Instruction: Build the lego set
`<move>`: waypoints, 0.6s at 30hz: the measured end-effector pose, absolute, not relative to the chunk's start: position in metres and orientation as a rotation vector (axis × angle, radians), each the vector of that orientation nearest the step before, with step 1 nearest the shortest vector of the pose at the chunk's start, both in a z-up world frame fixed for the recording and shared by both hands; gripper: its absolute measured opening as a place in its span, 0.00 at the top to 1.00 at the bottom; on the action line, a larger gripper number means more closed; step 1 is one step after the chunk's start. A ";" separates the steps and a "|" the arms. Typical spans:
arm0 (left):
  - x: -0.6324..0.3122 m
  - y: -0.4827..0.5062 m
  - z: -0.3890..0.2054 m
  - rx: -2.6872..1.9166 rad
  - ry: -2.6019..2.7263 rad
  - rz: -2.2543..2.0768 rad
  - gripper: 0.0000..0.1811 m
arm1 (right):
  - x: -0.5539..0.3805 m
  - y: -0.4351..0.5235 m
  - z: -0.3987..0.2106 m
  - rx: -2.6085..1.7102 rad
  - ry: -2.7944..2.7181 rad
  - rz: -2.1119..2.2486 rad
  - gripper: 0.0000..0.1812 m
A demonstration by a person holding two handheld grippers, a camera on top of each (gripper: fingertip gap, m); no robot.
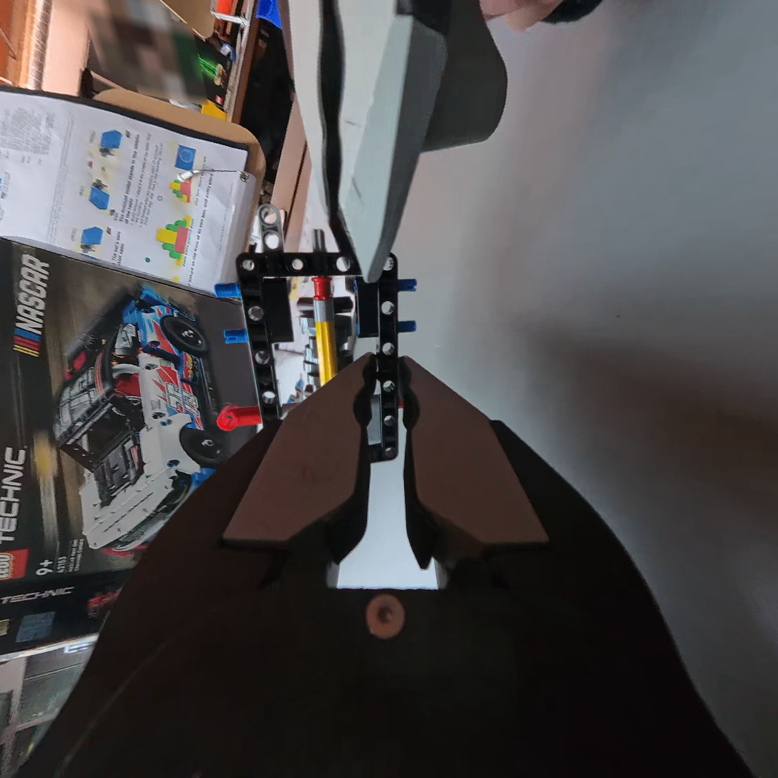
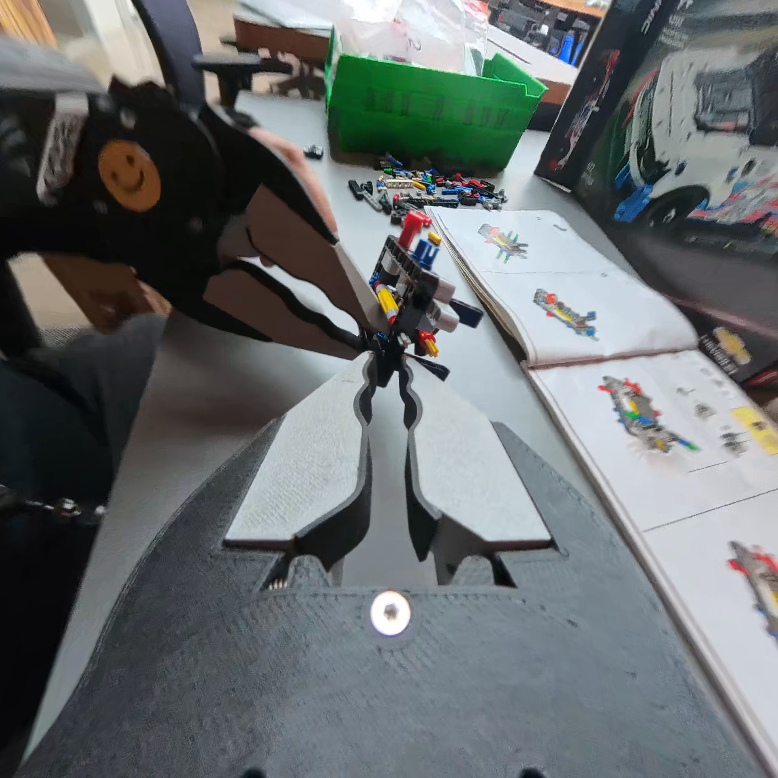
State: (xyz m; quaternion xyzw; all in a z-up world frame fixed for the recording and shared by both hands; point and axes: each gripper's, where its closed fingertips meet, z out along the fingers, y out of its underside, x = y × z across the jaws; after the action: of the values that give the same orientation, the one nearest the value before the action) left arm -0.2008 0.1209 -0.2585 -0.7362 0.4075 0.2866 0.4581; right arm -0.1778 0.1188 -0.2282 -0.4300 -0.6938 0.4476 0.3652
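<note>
The left gripper pinches one long side of a black frame with holes, and its fingers press on that beam from both sides. The right gripper is squeezed onto the same little build from the other end, gripping a black piece at its edge. So the frame hangs in the air between the two grippers, above the grey table.

The build is still small. It has the black frame, a yellow rod with a red tip running through the middle, blue pins sticking out of the sides, a red pin at one corner and some grey parts. It looks nothing like the finished car on the big box yet, so I think this is an early step.

A lot is left. A pile of loose small pieces lies on the table, well away from the grippers, in front of a green bin. The open instruction book lies beside the build, with more pages of pictures nearer the camera.
</note>
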 end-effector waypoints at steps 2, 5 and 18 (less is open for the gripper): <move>-0.199 0.117 -0.264 -1.848 1.008 0.656 0.93 | -0.178 0.115 -0.231 -0.991 -1.815 0.995 0.96; -0.191 0.101 -0.274 -1.896 1.027 0.580 0.84 | -0.176 0.113 -0.237 -0.837 -1.870 0.779 0.94; -0.215 0.093 -0.283 -1.857 1.095 0.918 0.97 | -0.181 0.096 -0.259 -1.128 -1.926 1.114 0.86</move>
State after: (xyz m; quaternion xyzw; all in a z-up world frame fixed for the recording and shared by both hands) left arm -0.2148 0.0927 -0.2826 -0.7302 0.4304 0.3610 0.3888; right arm -0.1814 0.0955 -0.2592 -0.4287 -0.7320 0.4233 0.3182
